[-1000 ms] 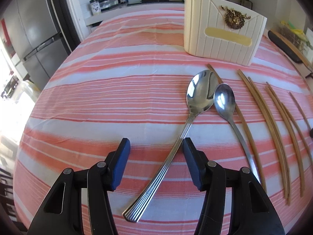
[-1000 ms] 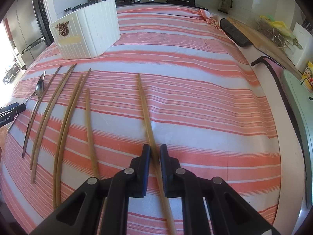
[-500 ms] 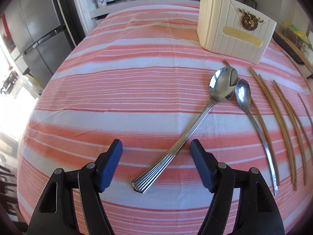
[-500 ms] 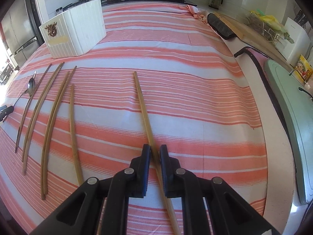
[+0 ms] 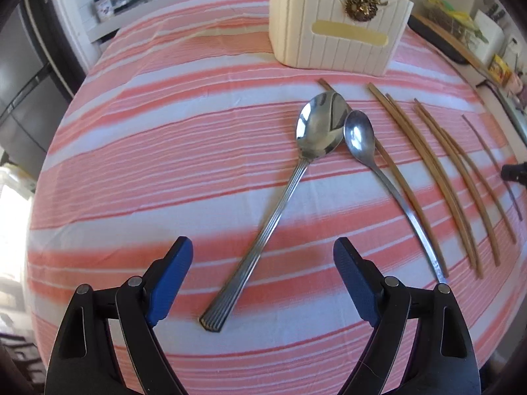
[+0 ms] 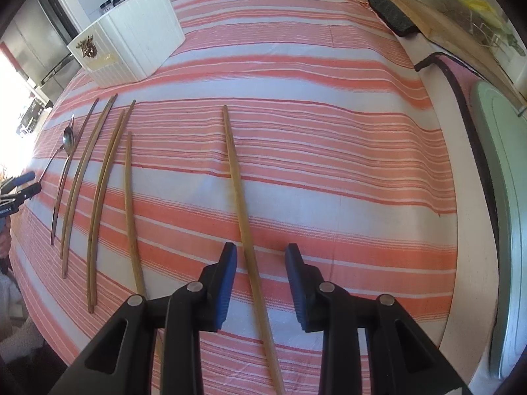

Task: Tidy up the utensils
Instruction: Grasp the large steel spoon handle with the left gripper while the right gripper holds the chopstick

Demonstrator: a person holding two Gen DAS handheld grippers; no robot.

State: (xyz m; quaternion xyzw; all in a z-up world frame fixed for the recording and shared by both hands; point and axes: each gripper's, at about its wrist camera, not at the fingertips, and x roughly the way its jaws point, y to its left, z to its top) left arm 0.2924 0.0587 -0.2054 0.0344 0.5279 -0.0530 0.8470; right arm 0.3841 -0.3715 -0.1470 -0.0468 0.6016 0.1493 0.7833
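On the striped cloth lies a large ridged-handle spoon (image 5: 283, 197), its bowl touching a smaller spoon (image 5: 378, 171). My left gripper (image 5: 263, 263) hovers over the large spoon's handle, jaws still opening, pads clear of it. Several wooden chopsticks (image 5: 438, 177) lie in a row to the right. A single chopstick (image 6: 242, 204) rests on the cloth between the jaws of my right gripper (image 6: 260, 263), which are opening and no longer press it. The cream utensil holder (image 5: 336, 23) stands at the back, also seen as the holder (image 6: 131, 42) in the right wrist view.
A fridge (image 5: 23, 75) stands at the left, jars (image 5: 108, 3) on the back counter. A dark oblong object (image 6: 392, 13), a wooden board (image 6: 461, 42) and a pale green tray (image 6: 504, 197) line the right side. The left gripper (image 6: 19, 187) shows at the right view's left edge.
My right gripper has let go of the chopstick, which now lies loose between its jaws. My left gripper's jaws have spread wider over the large spoon's handle, and the view has rolled slightly.
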